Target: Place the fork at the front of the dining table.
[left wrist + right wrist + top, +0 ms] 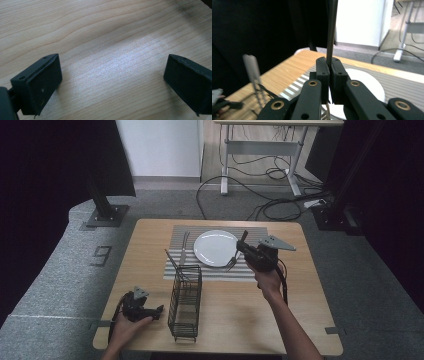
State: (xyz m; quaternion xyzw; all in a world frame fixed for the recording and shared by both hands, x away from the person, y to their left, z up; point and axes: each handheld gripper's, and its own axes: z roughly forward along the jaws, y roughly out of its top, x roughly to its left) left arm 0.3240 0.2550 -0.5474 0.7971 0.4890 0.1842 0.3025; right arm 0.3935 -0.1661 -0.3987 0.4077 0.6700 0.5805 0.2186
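Right gripper point(243, 246) fingers clamped on fork point(234, 259), tines down beside plate point(216, 248). Keep fork upright, lower onto mat point(255, 270) near plate's right rim. Left gripper point(112, 82) fingers wide, empty, at table's near-left corner.

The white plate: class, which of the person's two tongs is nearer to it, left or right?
Right. The right tongs hang at the white plate's right edge, shut on a fork. The left tongs rest open at the table's near left, beyond the wire rack.

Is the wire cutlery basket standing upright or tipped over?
Upright: the wire basket stands on its base on the table, open top up, near the placemat.
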